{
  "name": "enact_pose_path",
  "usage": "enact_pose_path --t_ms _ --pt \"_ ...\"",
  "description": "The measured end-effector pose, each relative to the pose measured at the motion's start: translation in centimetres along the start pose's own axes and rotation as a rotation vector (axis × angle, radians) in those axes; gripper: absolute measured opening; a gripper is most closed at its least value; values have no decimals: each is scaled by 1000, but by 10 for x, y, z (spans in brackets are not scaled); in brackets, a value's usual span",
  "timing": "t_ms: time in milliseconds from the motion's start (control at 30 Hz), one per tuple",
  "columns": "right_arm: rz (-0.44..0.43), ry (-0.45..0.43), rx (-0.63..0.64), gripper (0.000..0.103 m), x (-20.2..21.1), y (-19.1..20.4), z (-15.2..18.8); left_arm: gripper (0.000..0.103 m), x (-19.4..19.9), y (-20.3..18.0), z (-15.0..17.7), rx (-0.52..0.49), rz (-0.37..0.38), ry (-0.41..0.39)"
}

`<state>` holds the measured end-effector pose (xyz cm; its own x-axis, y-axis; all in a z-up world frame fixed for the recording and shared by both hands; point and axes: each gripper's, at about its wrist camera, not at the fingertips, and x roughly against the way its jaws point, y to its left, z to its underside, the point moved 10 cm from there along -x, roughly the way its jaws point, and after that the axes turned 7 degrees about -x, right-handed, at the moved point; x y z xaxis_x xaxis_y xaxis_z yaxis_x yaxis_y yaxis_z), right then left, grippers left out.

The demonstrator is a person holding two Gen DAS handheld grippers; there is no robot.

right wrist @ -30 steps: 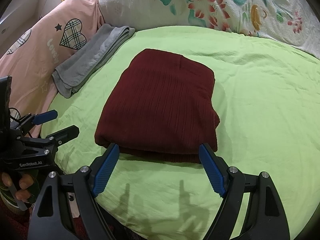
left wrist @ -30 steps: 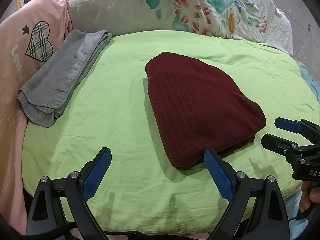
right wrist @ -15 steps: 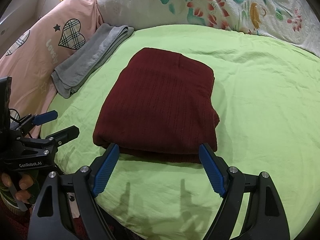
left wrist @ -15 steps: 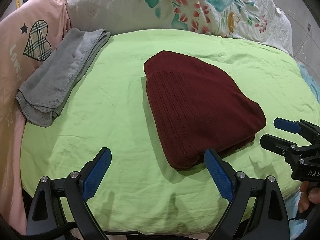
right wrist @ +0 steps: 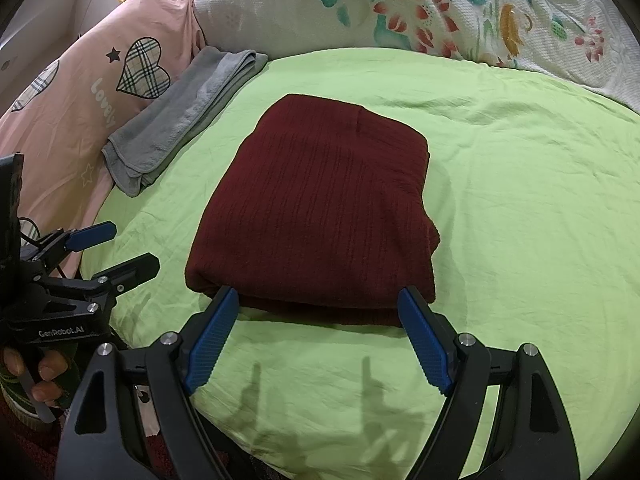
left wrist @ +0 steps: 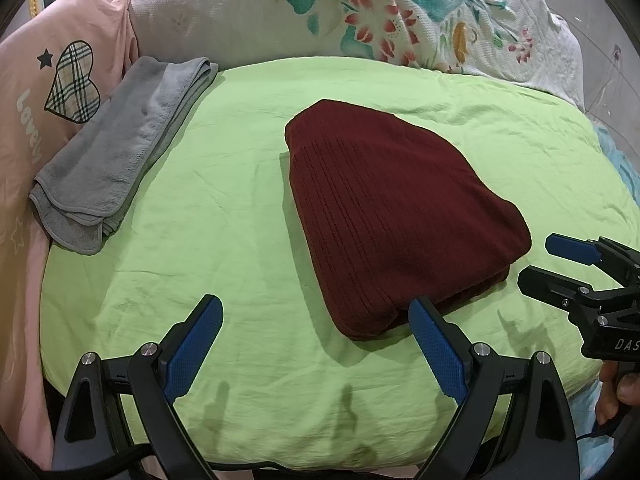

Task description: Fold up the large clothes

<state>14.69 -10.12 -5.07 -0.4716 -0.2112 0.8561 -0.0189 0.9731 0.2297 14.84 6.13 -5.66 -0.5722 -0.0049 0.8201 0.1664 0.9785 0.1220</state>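
Observation:
A dark red ribbed knit garment [left wrist: 392,216] lies folded into a compact stack on the green bedsheet [left wrist: 224,216]; it also shows in the right wrist view [right wrist: 320,216]. My left gripper [left wrist: 316,340] is open and empty, hovering above the sheet in front of the garment's near left corner. My right gripper [right wrist: 320,332] is open and empty, just in front of the garment's near edge. Each gripper shows in the other's view: the right one [left wrist: 560,264] at the right edge, the left one [right wrist: 108,248] at the left edge.
A folded grey towel [left wrist: 120,148] lies at the sheet's left edge, beside a pink pillow with a plaid heart [left wrist: 44,92]. A white floral quilt [left wrist: 360,12] is bunched along the back. The bed's front edge runs just below the grippers.
Both views have shifted slightly; the grippers stay open and the garment has not moved.

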Motion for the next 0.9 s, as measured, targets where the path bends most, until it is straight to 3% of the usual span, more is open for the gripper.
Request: enact_pose_path --t_ms 900 --pt "7 -22 -6 82 -5 -1 -13 94 0 -1 -11 -9 1 -7"
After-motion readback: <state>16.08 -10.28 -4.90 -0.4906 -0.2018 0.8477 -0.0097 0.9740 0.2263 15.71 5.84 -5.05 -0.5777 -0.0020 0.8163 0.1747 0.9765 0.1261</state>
